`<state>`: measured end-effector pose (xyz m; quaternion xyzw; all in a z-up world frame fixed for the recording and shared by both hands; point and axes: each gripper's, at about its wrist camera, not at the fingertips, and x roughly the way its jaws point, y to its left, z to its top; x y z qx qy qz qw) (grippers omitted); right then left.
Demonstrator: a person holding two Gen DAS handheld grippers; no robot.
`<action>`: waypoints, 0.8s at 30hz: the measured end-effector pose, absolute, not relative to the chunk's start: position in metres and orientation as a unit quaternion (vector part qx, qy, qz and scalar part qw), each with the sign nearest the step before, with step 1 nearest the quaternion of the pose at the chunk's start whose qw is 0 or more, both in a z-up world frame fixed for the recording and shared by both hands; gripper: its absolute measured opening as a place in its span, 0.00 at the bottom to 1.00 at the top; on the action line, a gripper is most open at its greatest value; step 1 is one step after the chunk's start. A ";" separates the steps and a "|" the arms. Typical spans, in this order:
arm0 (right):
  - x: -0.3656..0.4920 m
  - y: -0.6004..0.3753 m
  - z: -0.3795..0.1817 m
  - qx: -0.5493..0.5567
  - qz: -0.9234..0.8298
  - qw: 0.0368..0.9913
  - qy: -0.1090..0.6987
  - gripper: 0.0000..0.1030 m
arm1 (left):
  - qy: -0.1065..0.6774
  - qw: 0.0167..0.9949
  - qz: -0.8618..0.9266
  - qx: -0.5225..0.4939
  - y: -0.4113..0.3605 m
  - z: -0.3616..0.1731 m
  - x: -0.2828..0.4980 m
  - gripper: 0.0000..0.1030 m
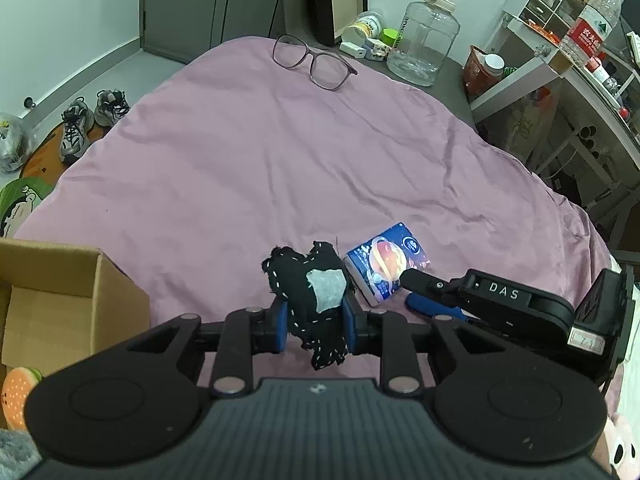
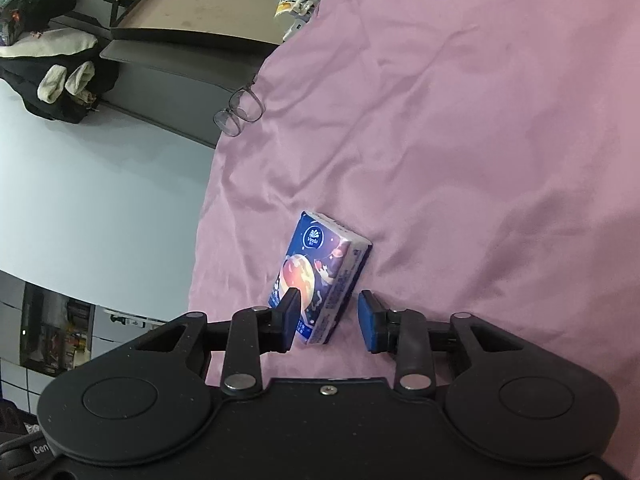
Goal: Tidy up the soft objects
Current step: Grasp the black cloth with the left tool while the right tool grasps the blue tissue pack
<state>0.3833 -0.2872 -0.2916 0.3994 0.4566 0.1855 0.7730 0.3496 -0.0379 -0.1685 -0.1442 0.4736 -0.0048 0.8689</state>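
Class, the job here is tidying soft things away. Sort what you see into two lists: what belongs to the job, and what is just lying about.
Belongs to the job:
black cloth, clamped in the left gripper
tissue pack, between the open fingers of the right gripper
cardboard box

Just lying about:
glasses
clear jug
water bottle
sneakers

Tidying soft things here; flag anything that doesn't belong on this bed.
The eyeglasses lie open near the far edge of the pink bedspread, hard and fragile among soft items. The tissue pack lies askew between the open right gripper fingers.
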 end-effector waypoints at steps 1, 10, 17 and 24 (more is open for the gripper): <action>0.384 -0.287 -0.293 0.402 0.185 0.772 0.456 0.31 | 0.473 0.869 -0.004 -0.144 -0.038 -0.170 0.350 0.25; 0.391 -0.286 -0.303 0.415 0.192 0.766 0.452 0.30 | 0.486 0.862 0.004 -0.142 -0.042 -0.193 0.371 0.25; 0.408 -0.281 -0.310 0.430 0.199 0.755 0.452 0.26 | 0.493 0.859 0.013 -0.136 -0.040 -0.202 0.378 0.25; 0.402 -0.281 -0.302 0.420 0.197 0.767 0.443 0.21 | 0.492 0.860 0.011 -0.133 -0.040 -0.200 0.377 0.25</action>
